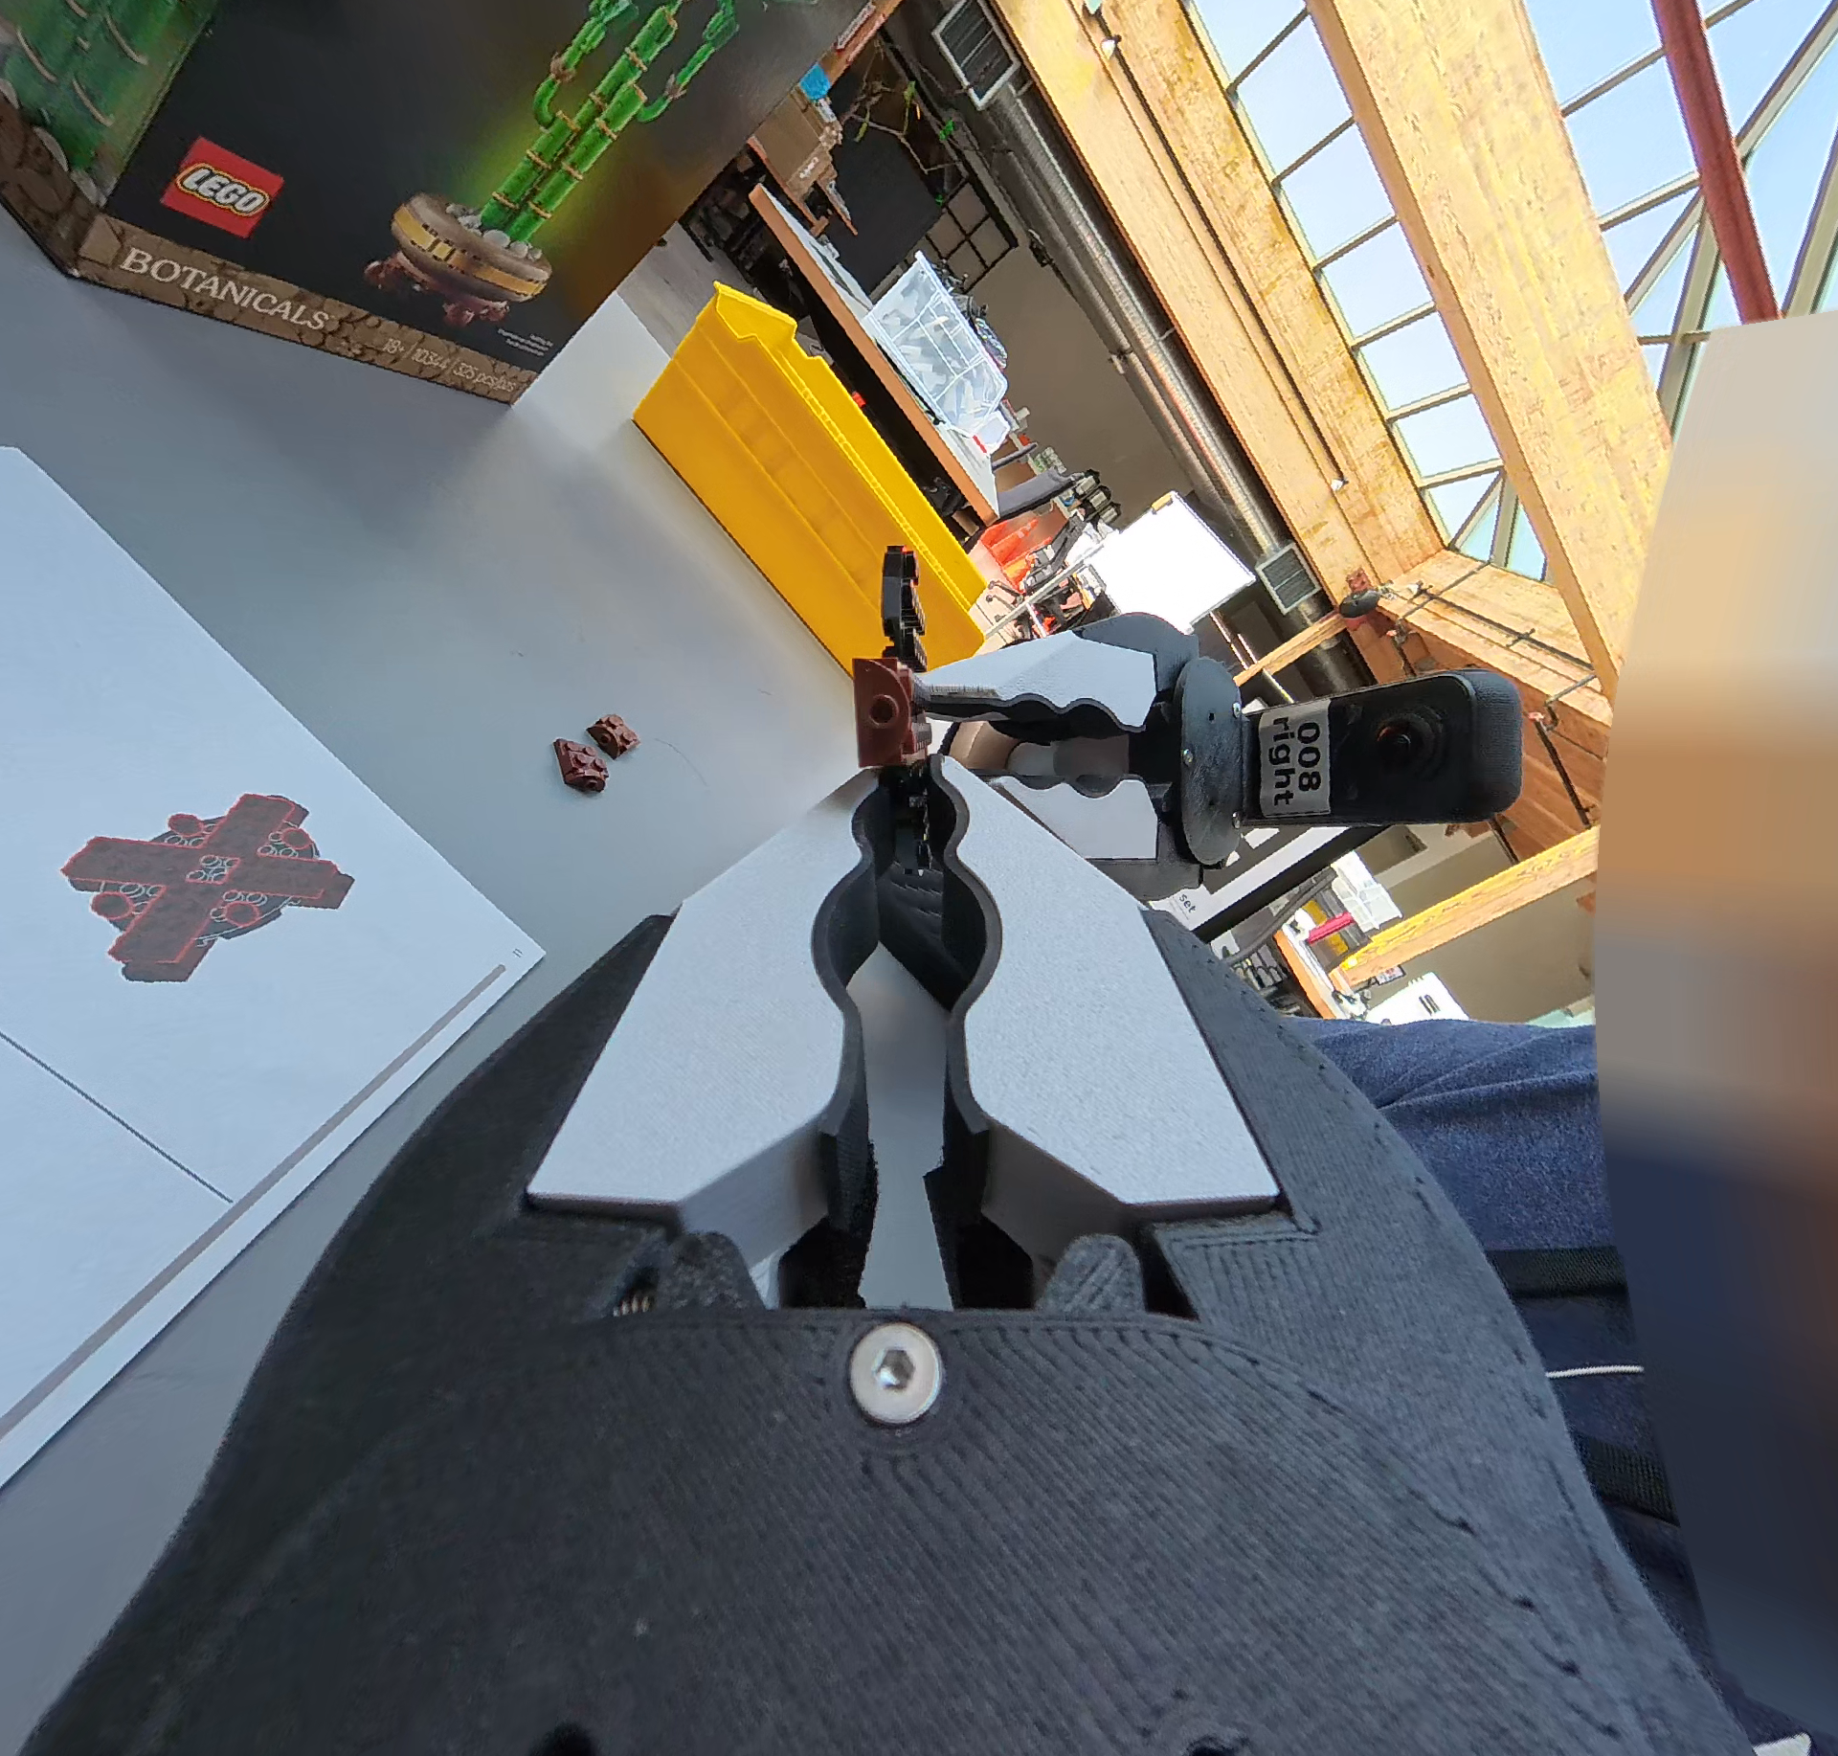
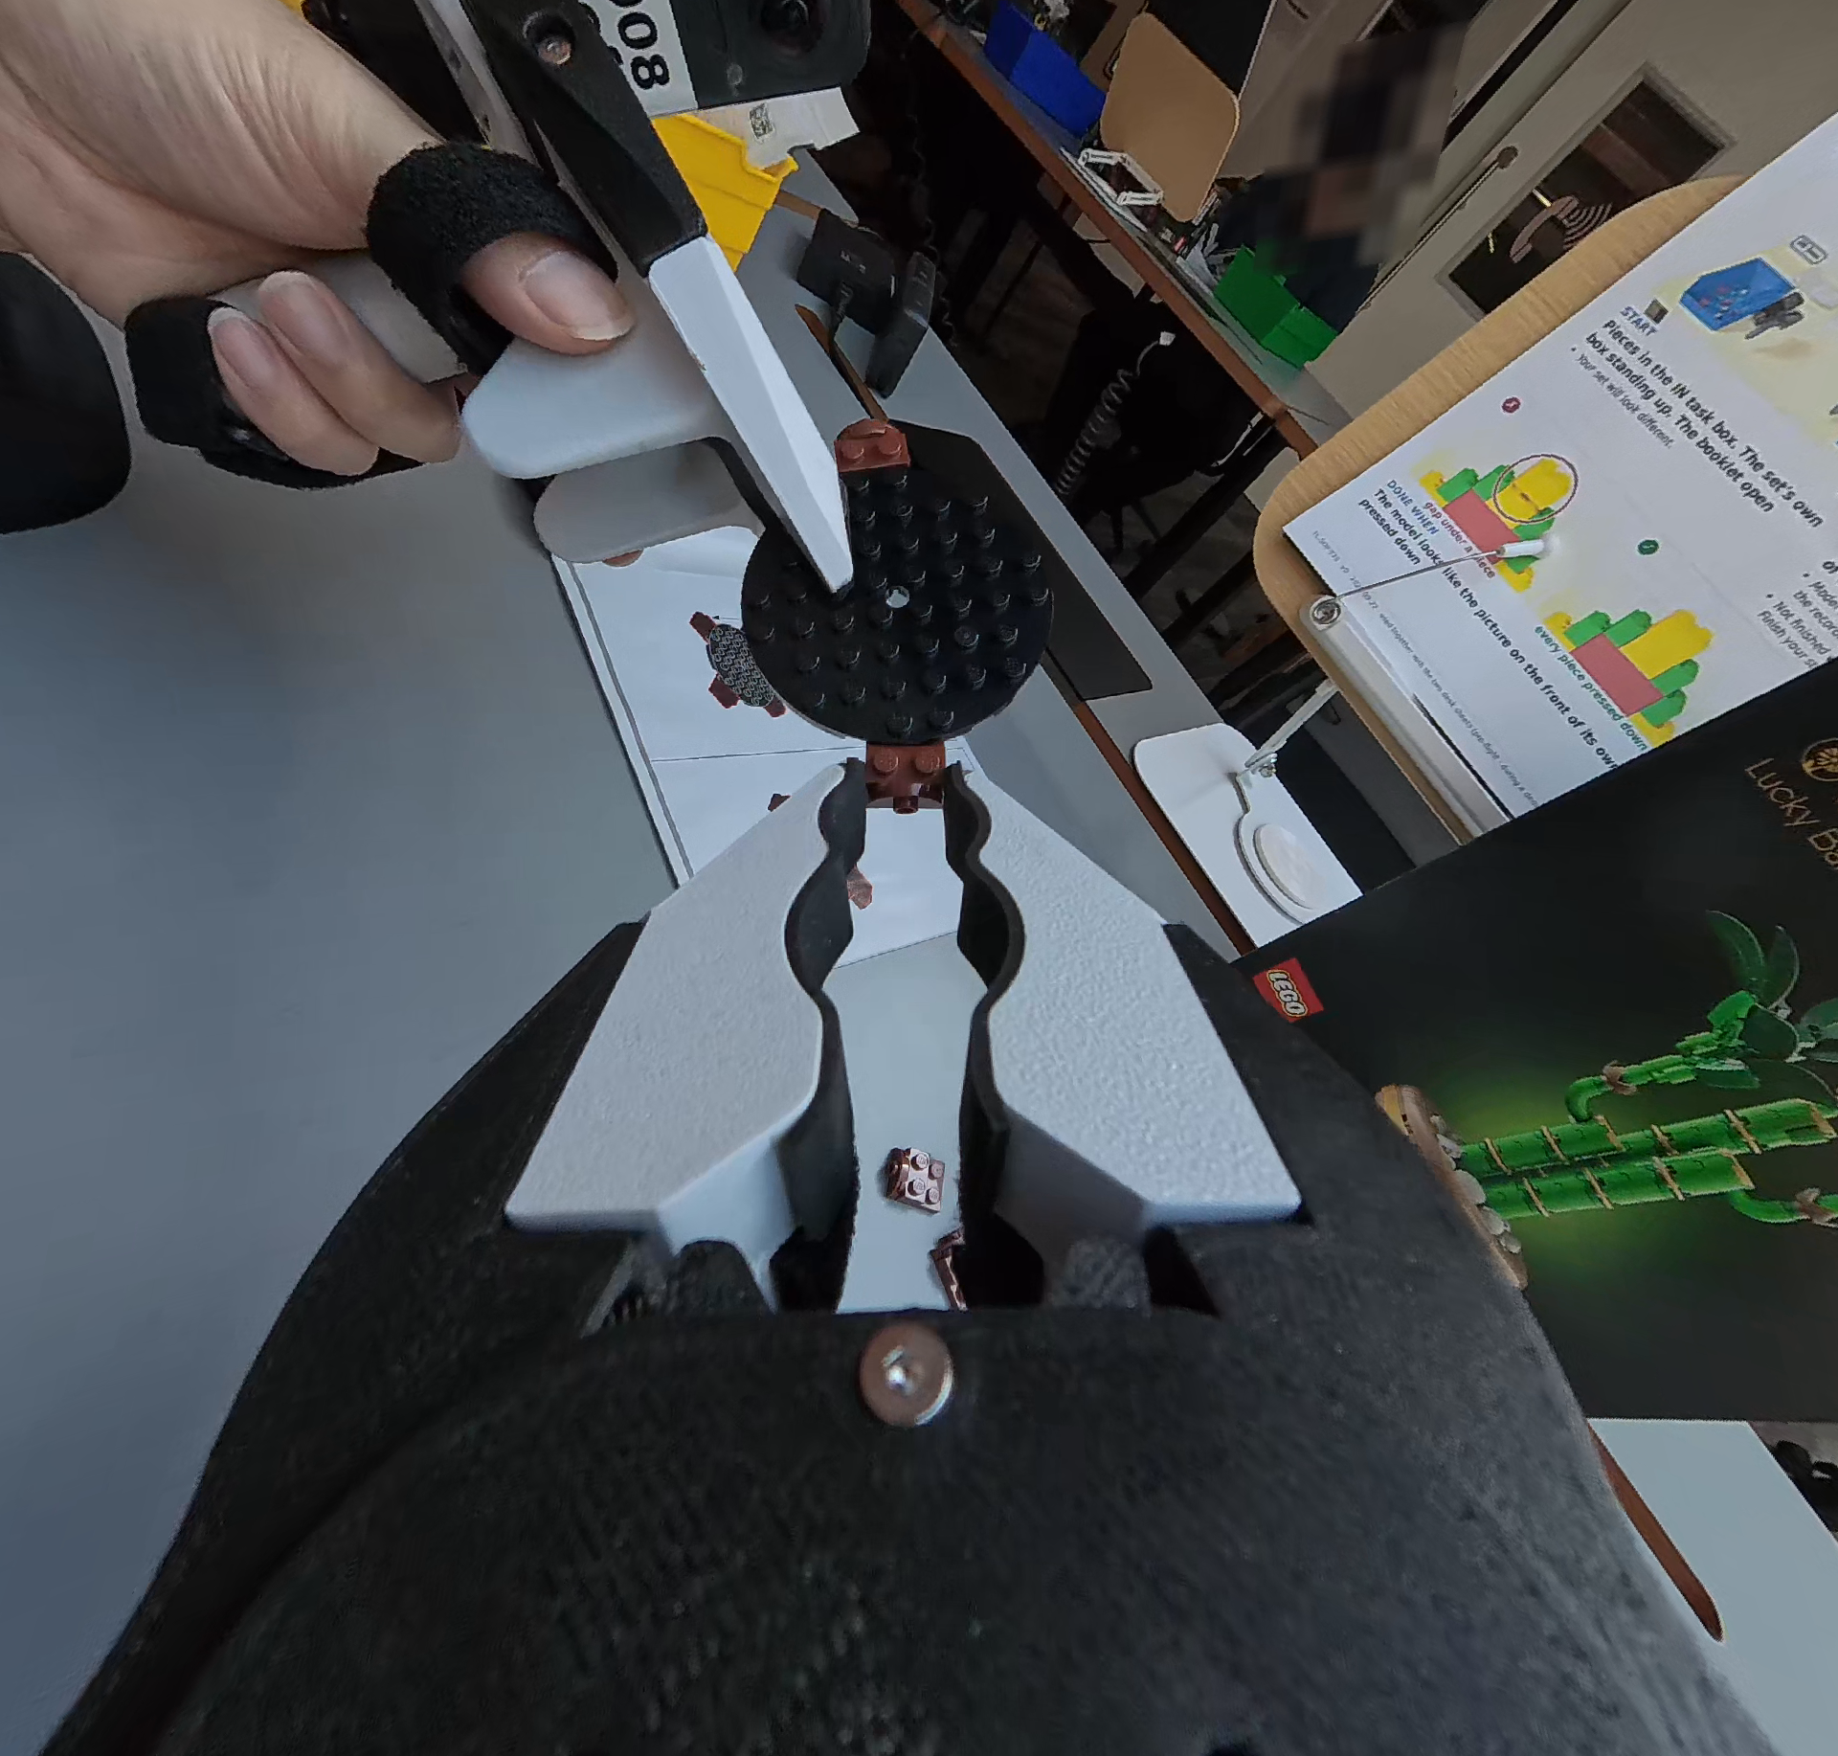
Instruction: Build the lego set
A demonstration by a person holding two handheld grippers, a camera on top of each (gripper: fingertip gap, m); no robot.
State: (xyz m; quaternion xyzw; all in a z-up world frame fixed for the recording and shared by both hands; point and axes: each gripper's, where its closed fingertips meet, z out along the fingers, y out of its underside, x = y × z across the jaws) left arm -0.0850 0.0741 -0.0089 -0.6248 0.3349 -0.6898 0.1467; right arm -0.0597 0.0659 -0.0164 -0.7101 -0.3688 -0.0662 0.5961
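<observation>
My left gripper (image 1: 910, 781) is shut on the edge of a black round studded plate (image 1: 901, 604), held up off the table; that view sees the plate edge-on. In the right wrist view the plate (image 2: 925, 634) faces me with the left gripper (image 2: 840, 569) on its upper left. One brown piece (image 2: 872, 446) sits at the plate's far rim. My right gripper (image 2: 900, 785) is shut on a second brown piece (image 2: 903, 775) at the near rim. That piece (image 1: 883, 713) and the right gripper (image 1: 927, 704) also show in the left wrist view.
Two loose brown pieces (image 1: 597, 749) lie on the grey table (image 1: 398, 564), also seen between my right fingers (image 2: 917, 1181). The open instruction booklet (image 1: 199, 813), the dark set box (image 1: 378, 97), a yellow bin (image 1: 796, 475) and a stand-mounted instruction sheet (image 2: 1591, 534) surround the work spot. Both grippers' tips are close together, under 4 cm apart.
</observation>
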